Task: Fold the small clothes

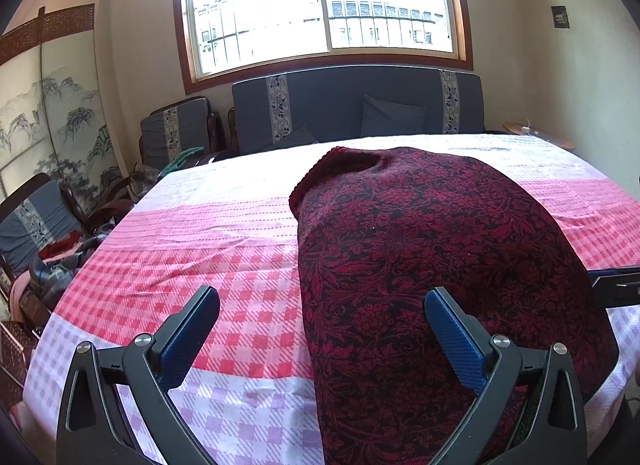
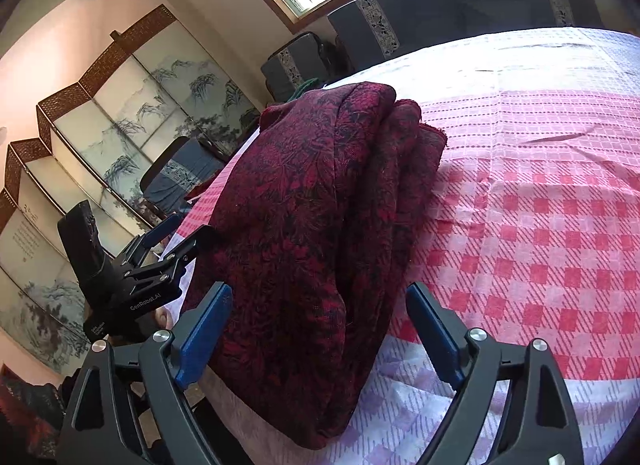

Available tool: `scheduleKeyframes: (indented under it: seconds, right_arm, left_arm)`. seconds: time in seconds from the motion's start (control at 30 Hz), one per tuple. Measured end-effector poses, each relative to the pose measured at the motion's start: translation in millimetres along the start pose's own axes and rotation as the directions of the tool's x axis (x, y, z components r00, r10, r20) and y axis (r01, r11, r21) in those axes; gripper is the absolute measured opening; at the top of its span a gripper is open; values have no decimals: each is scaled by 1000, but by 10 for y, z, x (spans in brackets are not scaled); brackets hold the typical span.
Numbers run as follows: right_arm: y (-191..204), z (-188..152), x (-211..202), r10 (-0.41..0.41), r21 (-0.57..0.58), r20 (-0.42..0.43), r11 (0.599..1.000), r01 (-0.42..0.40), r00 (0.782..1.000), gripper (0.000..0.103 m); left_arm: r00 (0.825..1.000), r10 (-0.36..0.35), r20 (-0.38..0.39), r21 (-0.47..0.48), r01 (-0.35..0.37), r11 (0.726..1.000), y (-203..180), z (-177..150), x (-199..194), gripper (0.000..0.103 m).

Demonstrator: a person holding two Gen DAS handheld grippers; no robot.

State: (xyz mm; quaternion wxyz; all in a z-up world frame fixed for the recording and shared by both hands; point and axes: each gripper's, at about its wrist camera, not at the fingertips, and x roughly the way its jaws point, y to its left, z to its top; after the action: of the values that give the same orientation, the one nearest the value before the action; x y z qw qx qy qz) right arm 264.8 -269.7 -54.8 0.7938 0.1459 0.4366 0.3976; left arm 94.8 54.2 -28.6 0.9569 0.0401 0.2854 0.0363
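A dark red floral knit garment lies folded lengthwise on the pink checked cloth; its ribbed collar points to the far side. My left gripper is open, its jaws straddling the garment's near left edge, the right finger over the fabric. In the right wrist view the garment lies in stacked layers. My right gripper is open around its near end without pinching it. The left gripper shows at the garment's left side.
The table edge falls away at left. Grey cushioned chairs and a sofa stand behind, with loose clothes piled on a chair. A painted folding screen stands at left. A window is at the back.
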Motion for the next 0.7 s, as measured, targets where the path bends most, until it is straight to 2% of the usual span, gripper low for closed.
scheduleKeyframes:
  seconds: [0.1,0.23,0.47,0.6,0.7]
  right_arm:
    - [-41,10,57,-6,8,-9,1000,6,1000,91]
    - [-82,18,128,-7,17,-20,1000,8,1000,92]
    - [-87,37,226,-24,7,-40,1000,24,999,93]
    - [-17,26,294,-26,-9,-54,1000,26,998,94]
    - [33,20,329,-22,-21,-67,1000,21,998,95]
  left_arm:
    - [1000,-5,-14,3,5,1000,46,26,59,103]
    - [997,-66,-47,-28,65,998,149,66,164,103]
    - [996,-75,-43,-30,74,997,174,89,223,103]
    - [982,-175,-71,-74,170,983,251,93,337,103]
    - [956,-276,-100,-133,262,956,341,97,447,103]
